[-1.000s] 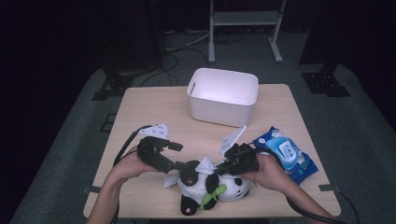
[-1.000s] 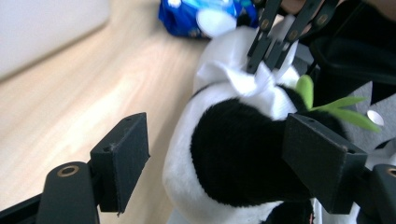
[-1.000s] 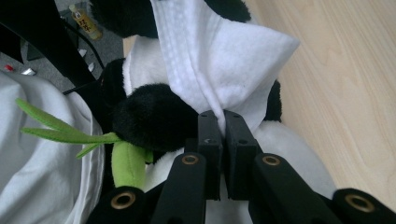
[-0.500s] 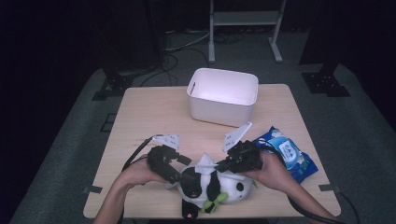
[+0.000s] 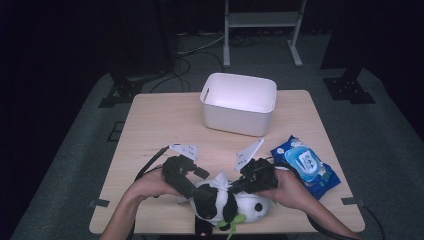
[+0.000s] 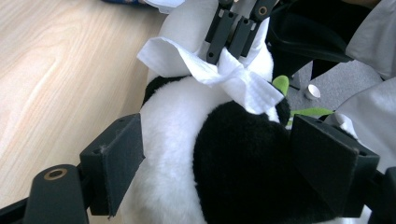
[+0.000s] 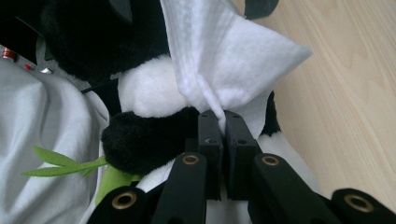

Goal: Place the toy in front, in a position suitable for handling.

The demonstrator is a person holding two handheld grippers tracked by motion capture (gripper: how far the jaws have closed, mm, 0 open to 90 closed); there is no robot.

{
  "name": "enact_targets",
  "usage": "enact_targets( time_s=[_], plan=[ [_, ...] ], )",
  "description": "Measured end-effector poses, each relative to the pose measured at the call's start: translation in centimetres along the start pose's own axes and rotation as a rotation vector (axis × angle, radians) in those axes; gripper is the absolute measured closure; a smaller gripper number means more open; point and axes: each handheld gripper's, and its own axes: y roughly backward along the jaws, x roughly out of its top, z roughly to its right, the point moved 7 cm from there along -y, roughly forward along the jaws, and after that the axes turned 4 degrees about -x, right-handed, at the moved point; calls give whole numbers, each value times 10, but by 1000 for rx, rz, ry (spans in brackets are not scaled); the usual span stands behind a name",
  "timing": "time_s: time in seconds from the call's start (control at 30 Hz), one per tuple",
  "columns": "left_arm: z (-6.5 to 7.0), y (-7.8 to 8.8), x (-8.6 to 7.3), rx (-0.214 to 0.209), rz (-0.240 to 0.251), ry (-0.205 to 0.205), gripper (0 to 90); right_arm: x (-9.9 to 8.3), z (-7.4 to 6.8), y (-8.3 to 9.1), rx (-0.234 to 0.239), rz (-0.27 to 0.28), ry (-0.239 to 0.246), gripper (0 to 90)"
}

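A plush panda (image 5: 227,205) lies at the near table (image 5: 160,125) edge. Its body sits between the left tongs (image 6: 210,163), whose jaws have just been opening; whether their pads press the plush cannot be told. The left hand (image 5: 147,184) has shifted nearer the panda since a second ago. Just past them, the right tongs (image 7: 223,122) are clamped on a white wipe (image 7: 219,60) laid on the panda, so wiping looks under way. Right of the panda lies a wipe pack (image 5: 305,167); beyond it stands a white bin (image 5: 239,107).
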Motion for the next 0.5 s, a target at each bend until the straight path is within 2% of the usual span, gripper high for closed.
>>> enact_targets(
  time_s=[0.2, 0.37, 0.5],
  plan=[
    [-5, -15, 0, -45, -52, 41, 152, 0, -1, 0, -3, -2, 7, 862],
    [-6, -27, 2, -40, -90, 31, 155, 1, -2, 0, -8, -4, 12, 862],
    [-6, -26, 5, -13, -90, -3, 366, 1, 0, 1, -3, 2, 4, 862]
  ],
)
